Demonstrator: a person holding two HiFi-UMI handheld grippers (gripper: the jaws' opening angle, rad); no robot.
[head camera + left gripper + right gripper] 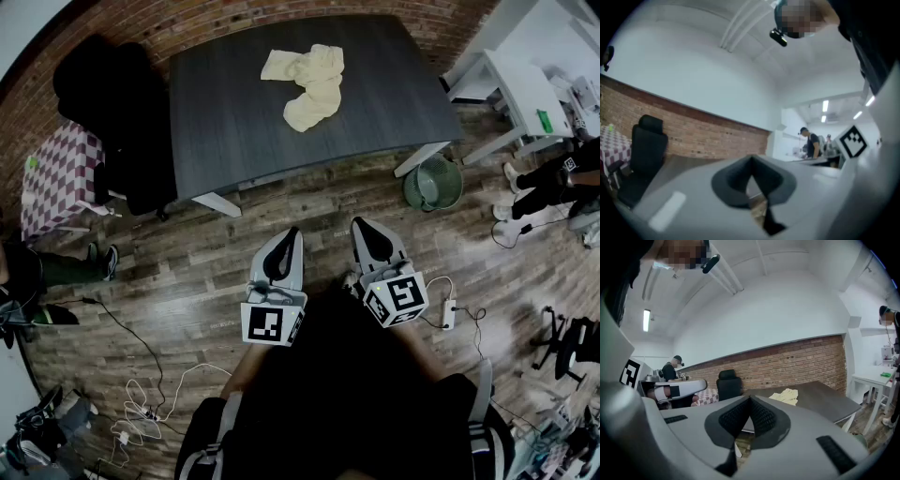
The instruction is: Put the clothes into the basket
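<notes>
A heap of pale yellow clothes (305, 80) lies on the far part of the dark grey table (234, 131); the right gripper view shows the clothes (786, 396) further ahead on that table (825, 404). A green basket (434, 183) stands on the wooden floor by the table's right leg. My left gripper (289, 236) and right gripper (366, 227) hang side by side over the floor, short of the table, pointing at it. Both are shut with nothing between their pads, as the left gripper (751, 158) and right gripper (750, 398) views confirm.
A black office chair (103, 84) and a checkered-cloth stand (61, 178) sit left of the table. White desks (525, 84) stand at the right, with a person's legs (544, 187) beside them. Cables (141, 394) and a power strip (448, 314) lie on the floor.
</notes>
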